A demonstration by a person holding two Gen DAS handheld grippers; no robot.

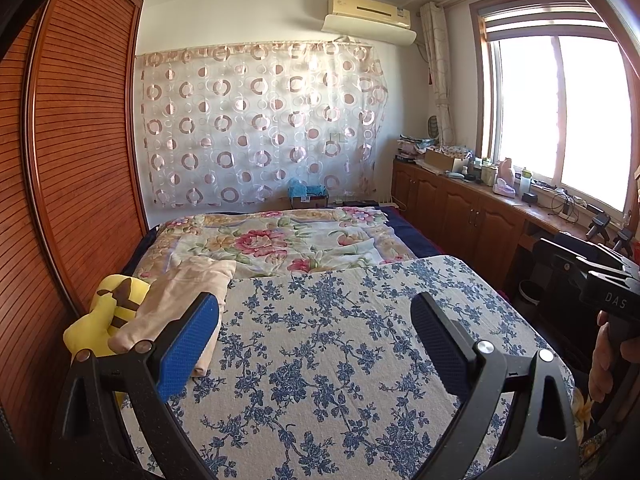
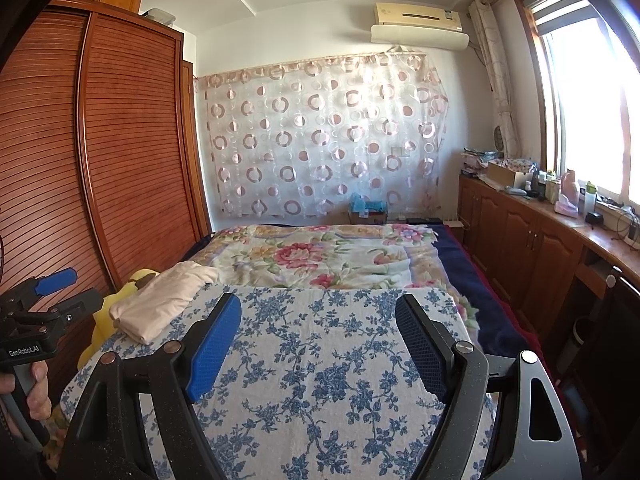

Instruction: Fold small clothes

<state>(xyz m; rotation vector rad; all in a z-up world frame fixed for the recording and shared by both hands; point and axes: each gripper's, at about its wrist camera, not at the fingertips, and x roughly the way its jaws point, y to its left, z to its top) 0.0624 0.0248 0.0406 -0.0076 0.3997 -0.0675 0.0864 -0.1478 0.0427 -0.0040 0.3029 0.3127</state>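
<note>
Both our tools, left tool (image 1: 316, 336) and right tool (image 2: 318, 340), stand open and empty over the blue-flowered bench (image 1: 340, 360); folded beige clothes (image 2: 160, 300) lie at its far left corner.

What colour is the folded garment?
Pale cream folded garment, clearest in the right wrist view.

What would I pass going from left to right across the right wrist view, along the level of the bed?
Wooden wardrobe → yellow plush toy → folded beige garment → blue-flowered cloth → dark blue blanket → wooden cabinets.
</note>
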